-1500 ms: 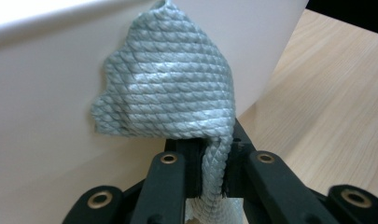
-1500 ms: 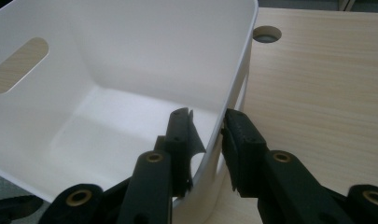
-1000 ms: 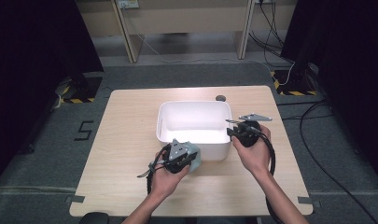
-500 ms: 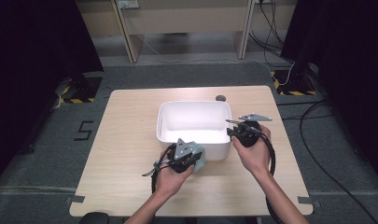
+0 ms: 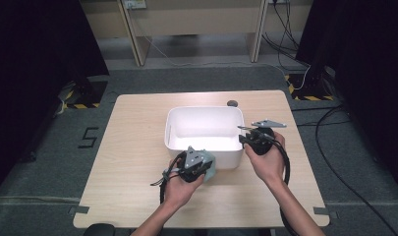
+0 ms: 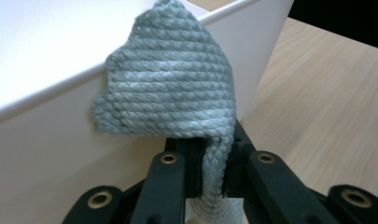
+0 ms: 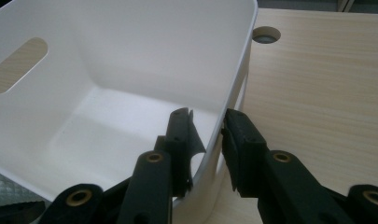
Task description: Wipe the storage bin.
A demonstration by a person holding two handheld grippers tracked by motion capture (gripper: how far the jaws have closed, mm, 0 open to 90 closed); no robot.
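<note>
A white plastic bin (image 5: 205,109) stands in the middle of the wooden table (image 5: 137,147). My left gripper (image 5: 202,166) is at the bin's near wall, shut on a grey-blue woven cloth (image 5: 210,168). In the left gripper view the cloth (image 6: 168,79) rises from between the jaws of the left gripper (image 6: 210,168) and leans against the bin's wall (image 6: 46,46). My right gripper (image 5: 243,140) is at the bin's right wall. In the right gripper view that gripper (image 7: 207,140) has one jaw inside and one outside the wall (image 7: 130,56), shut on it.
A dark round grommet hole (image 5: 231,103) sits in the table just behind the bin. The bin's left wall has a handle slot (image 7: 18,65). Bare tabletop lies left and right of the bin. Cables trail from both grippers toward the table's near edge.
My left gripper with the cloth has shifted slightly to the right along the bin's near wall. The right gripper has stayed on the right wall.
</note>
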